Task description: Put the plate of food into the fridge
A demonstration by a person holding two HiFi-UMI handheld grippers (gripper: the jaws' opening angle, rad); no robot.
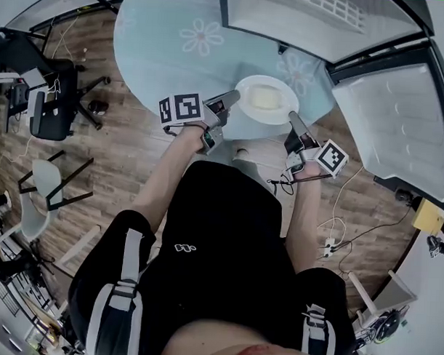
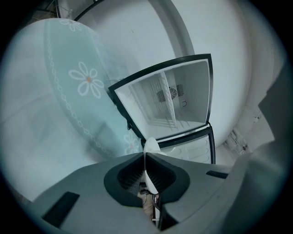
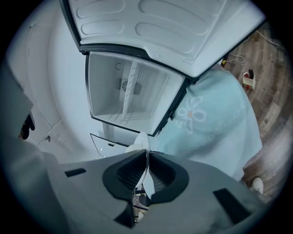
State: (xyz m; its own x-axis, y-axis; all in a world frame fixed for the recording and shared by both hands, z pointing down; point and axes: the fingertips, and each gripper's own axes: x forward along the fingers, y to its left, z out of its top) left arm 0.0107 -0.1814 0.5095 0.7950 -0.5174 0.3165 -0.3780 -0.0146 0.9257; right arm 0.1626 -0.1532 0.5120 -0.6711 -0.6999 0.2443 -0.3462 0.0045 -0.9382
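A white plate (image 1: 267, 99) with a pale yellow slab of food (image 1: 265, 97) hangs over the near edge of the round table. My left gripper (image 1: 232, 102) is shut on the plate's left rim, and my right gripper (image 1: 291, 119) is shut on its right rim. In the left gripper view the plate rim (image 2: 150, 151) shows edge-on between the closed jaws. The right gripper view shows the same thin rim (image 3: 143, 142) pinched in its jaws. The fridge (image 2: 171, 105) stands ahead with its upper compartment (image 3: 126, 98) open and bare inside.
The round table wears a pale blue cloth with daisy prints (image 1: 201, 35). The open fridge door (image 1: 395, 121) reaches out at the right. A black office chair (image 1: 54, 102) and a white chair (image 1: 43, 185) stand on the wood floor at left. Cables (image 1: 336, 228) trail at right.
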